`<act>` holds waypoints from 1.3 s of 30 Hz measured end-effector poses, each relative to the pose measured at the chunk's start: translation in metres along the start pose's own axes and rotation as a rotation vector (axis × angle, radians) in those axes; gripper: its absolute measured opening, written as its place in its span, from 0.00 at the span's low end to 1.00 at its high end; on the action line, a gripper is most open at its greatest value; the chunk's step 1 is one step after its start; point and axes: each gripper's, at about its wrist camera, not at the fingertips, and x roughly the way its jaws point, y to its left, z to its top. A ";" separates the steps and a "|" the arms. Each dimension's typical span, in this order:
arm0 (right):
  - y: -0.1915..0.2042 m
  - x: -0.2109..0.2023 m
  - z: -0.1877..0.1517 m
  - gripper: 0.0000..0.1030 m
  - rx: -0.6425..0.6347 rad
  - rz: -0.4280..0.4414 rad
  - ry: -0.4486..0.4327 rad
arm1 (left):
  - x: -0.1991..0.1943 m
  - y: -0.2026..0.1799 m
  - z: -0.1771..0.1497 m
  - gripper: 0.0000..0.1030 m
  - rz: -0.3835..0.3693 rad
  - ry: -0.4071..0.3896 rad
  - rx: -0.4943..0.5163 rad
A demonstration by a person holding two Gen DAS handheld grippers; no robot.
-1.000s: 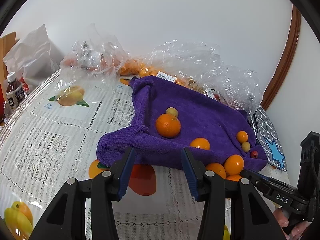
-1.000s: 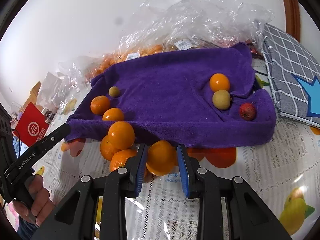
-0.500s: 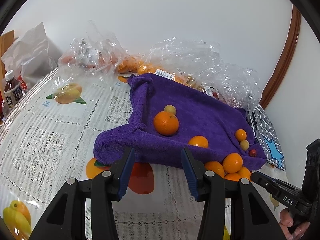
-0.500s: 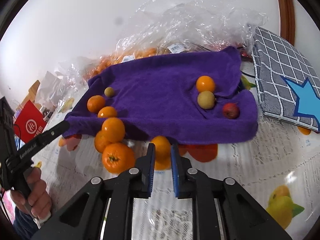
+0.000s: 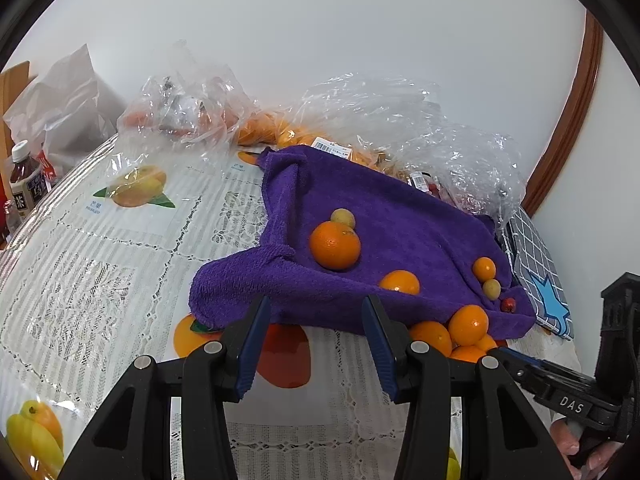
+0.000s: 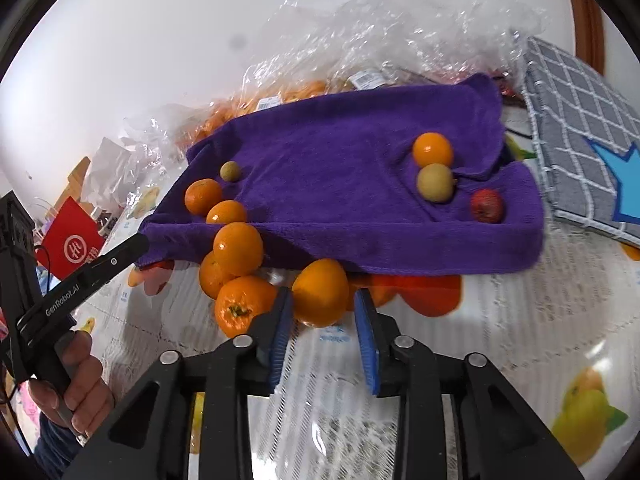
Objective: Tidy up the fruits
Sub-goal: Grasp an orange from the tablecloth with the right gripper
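Four oranges sit bunched at the purple towel (image 6: pixel 360 184) front edge. My right gripper (image 6: pixel 323 312) is opening, fingers just off the nearest orange (image 6: pixel 320 292), which sits btwn them on the tablecloth (image 6: pixel 520 320). Left gripper (image 5: pixel 316 320) hovers apart, nothing in it.

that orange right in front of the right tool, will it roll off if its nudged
Probably. The orange looks round and smooth, on the flat tablecloth, so a nudge likely rolls it. The purple towel edge behind may stop it. The right tool is opening, its pads apparently clear of the orange.
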 end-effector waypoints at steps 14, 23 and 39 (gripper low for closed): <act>-0.008 -0.008 0.002 0.16 0.015 0.012 -0.015 | 0.002 0.001 0.000 0.44 -0.006 0.006 -0.006; -0.013 -0.022 -0.002 0.21 -0.004 -0.038 -0.027 | 0.001 -0.001 -0.002 0.44 -0.001 0.005 0.002; -0.005 0.011 -0.001 0.32 -0.029 -0.072 0.007 | 0.001 -0.002 -0.002 0.44 -0.023 0.006 0.018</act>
